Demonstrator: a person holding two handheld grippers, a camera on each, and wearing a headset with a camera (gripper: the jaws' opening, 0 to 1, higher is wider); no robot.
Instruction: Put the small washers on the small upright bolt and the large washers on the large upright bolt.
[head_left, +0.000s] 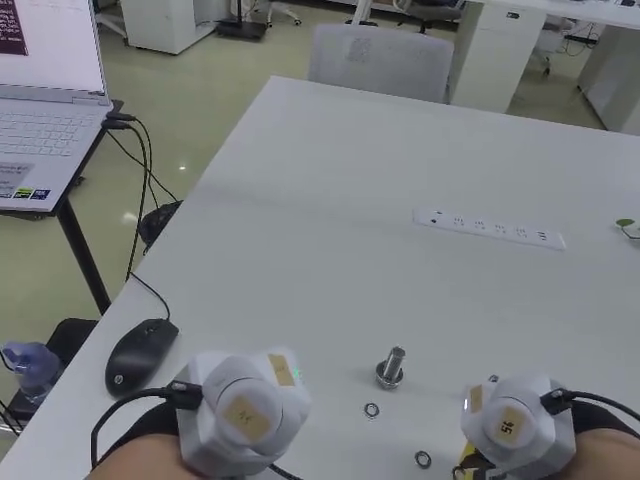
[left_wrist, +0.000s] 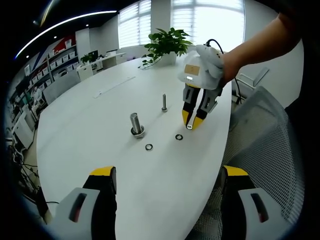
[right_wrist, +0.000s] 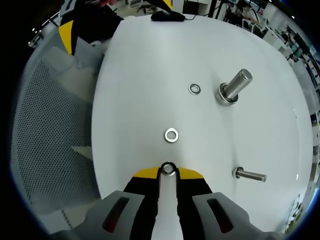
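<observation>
Right gripper (right_wrist: 168, 175) clamped on washer (right_wrist: 169, 168) above desk's (head_left: 330, 200) near edge. Size to be checked first. Hole to be centred over matching bolt, large bolt (right_wrist: 233, 86) or small bolt (right_wrist: 249, 175), then lowered straight. Left gripper (left_wrist: 167, 172) jaws apart, nothing held.

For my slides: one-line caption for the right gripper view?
Right gripper pinching a washer, with two loose washers, large bolt and small bolt on the table.

The left gripper (left_wrist: 168, 172) is hovering at the near left with its jaws standing wide apart, while the right gripper (left_wrist: 192, 121), carried on a bare forearm (left_wrist: 260, 45) at the near right, is tilting downward and pinching a washer (right_wrist: 168, 169) between its closed tips
</observation>
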